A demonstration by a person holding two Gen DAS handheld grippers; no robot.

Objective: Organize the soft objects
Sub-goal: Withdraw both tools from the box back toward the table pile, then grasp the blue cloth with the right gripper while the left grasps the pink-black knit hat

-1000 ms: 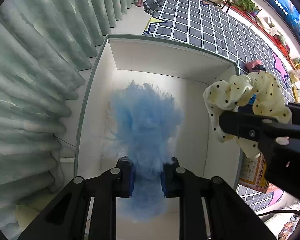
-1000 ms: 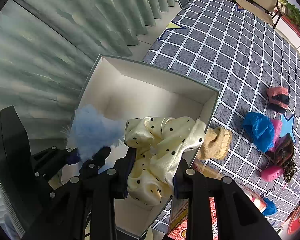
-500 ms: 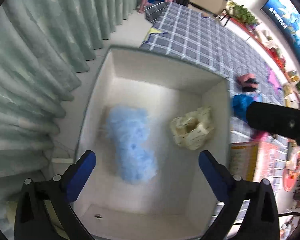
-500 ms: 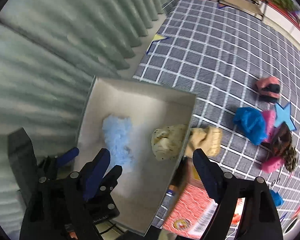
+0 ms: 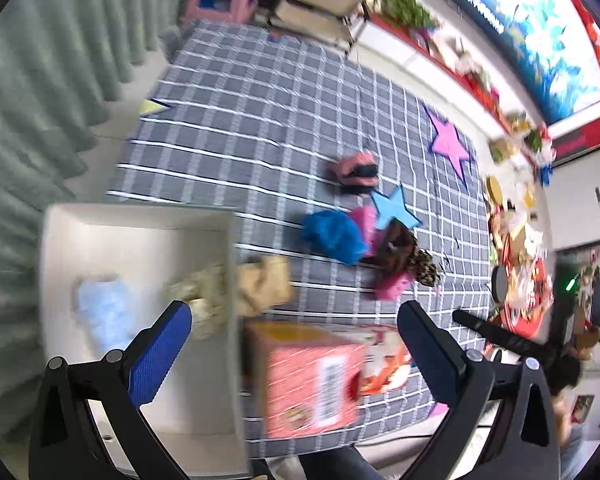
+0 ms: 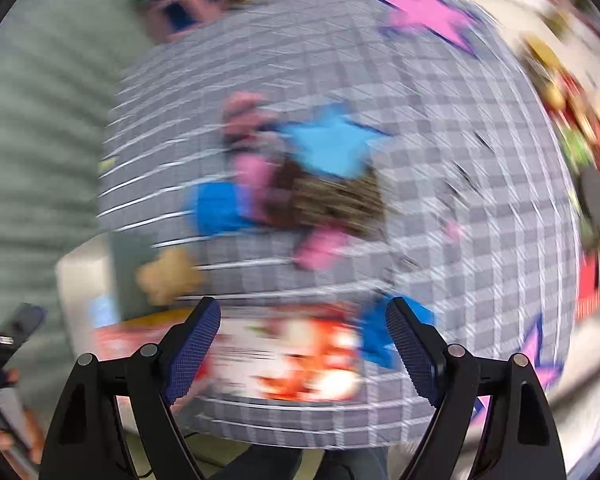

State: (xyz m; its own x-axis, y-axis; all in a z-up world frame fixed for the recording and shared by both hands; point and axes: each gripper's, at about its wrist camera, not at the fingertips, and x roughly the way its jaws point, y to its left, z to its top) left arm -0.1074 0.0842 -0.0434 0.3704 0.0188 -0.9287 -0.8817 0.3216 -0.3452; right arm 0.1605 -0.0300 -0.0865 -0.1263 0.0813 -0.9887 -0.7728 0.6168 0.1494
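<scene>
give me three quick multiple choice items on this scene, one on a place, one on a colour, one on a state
1. Where is the pale blue fluffy item?
A. inside the white box
B. on the checked mat
C. between gripper fingers

2. What colour is the star beside the soft pile on the checked mat?
A. green
B. blue
C. orange

3. How do the left gripper jaws stand?
A. shut on cloth
B. shut on nothing
C. open, nothing gripped

Answers:
1 A, it lies on the floor of the white box.
2 B, the star next to the pile is light blue.
3 C, the blue pads stand wide apart, pressing on nothing.
</scene>
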